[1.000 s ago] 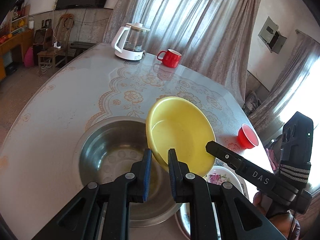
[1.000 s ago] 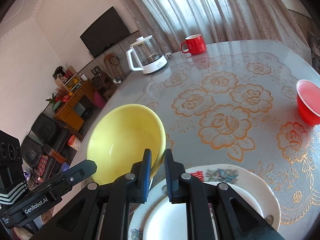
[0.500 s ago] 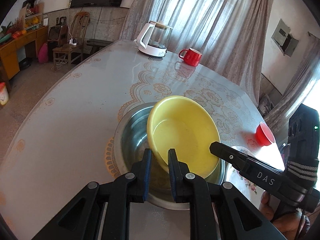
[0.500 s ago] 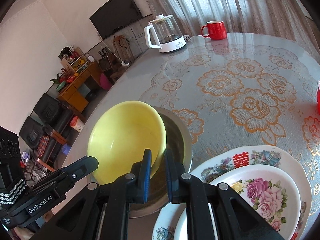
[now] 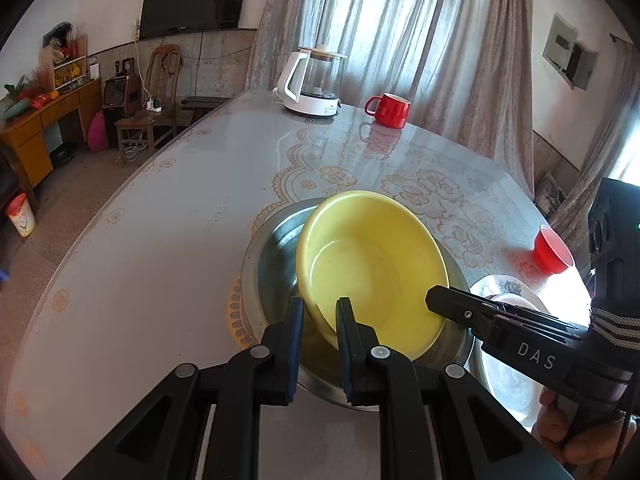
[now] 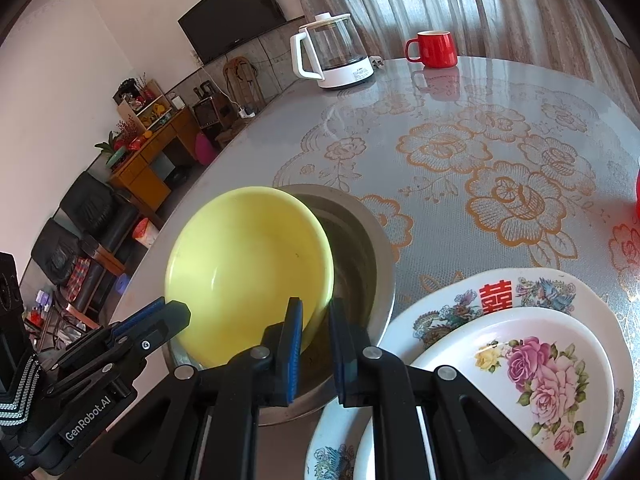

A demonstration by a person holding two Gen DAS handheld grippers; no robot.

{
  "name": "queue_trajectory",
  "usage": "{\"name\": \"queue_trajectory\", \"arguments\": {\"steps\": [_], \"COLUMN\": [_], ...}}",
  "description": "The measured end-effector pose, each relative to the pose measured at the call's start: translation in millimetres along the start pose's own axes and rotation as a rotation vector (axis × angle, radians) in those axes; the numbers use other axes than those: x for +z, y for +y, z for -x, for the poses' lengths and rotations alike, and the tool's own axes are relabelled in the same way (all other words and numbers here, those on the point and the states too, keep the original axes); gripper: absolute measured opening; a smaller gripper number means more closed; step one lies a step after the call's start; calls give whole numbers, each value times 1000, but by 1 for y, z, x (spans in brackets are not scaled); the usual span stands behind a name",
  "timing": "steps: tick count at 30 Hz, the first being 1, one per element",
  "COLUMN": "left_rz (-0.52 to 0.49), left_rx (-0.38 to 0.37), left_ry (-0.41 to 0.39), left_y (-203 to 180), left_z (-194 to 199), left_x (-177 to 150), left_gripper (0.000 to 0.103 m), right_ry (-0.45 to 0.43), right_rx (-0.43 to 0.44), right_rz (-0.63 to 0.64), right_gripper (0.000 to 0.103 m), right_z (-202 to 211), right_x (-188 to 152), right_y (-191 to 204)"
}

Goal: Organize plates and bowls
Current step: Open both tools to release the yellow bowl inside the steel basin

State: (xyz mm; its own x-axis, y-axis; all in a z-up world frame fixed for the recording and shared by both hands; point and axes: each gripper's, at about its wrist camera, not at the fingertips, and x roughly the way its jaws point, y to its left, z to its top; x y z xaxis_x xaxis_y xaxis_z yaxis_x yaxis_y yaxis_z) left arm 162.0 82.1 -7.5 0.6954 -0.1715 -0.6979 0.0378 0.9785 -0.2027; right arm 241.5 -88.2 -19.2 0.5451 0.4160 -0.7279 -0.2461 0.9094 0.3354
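Observation:
A yellow bowl (image 5: 372, 264) (image 6: 248, 264) rests tilted inside a wider steel basin (image 5: 272, 248) (image 6: 372, 248) on the round table. My left gripper (image 5: 320, 306) is shut on the bowl's near rim, one finger inside and one outside. My right gripper (image 6: 315, 308) is shut on the rim at the bowl's other side. Each gripper shows in the other's view: the right gripper (image 5: 436, 300) at the right, the left gripper (image 6: 172, 314) at the lower left. Beside the basin a rose-patterned plate (image 6: 540, 360) lies on a larger decorated plate (image 6: 500, 292) (image 5: 504, 288).
A glass kettle with a white handle (image 5: 316, 80) (image 6: 336, 60) and a red mug (image 5: 390, 110) (image 6: 434, 50) stand at the table's far side. A small red cup (image 5: 554, 252) sits near the plates. The table edge (image 5: 100, 220) curves away on the left.
Both grippers moved with the yellow bowl from over the stacked plates to the steel basin and lowered it in. In the last half second almost nothing moved.

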Motion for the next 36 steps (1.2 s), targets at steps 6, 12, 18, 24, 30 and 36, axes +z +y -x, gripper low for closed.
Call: {"name": "queue_trajectory", "arguments": {"steps": [6,12,18,24,30,36], "left_rz": [-21,-19,-18,-16,-21,-13], "left_rx": [25,33,38,51,56,68], "left_ry": [-11,-6,2,5,2,-8], "left_y": [-1,2,0,0,-1,0], "left_z": [-1,-3,-5,-6,-6,-3], "left_x": [-3,-3,-3,-4,-5,-6], "left_gripper": [16,17,17,17,18,18], "right_ry": [-3,-3,-6,-10,-15,-18], "right_rx": [-24,-34,-43,-52,-54,-50], "right_rz": [20,31,38,47,48,42], "right_gripper": [12,12,12,12,13,14], "right_z": [-1,-2,-2,-2,-2,0], "right_x": [0,0,0,-2,-2,-4], "right_y": [4,7,7,9,10,9]}}
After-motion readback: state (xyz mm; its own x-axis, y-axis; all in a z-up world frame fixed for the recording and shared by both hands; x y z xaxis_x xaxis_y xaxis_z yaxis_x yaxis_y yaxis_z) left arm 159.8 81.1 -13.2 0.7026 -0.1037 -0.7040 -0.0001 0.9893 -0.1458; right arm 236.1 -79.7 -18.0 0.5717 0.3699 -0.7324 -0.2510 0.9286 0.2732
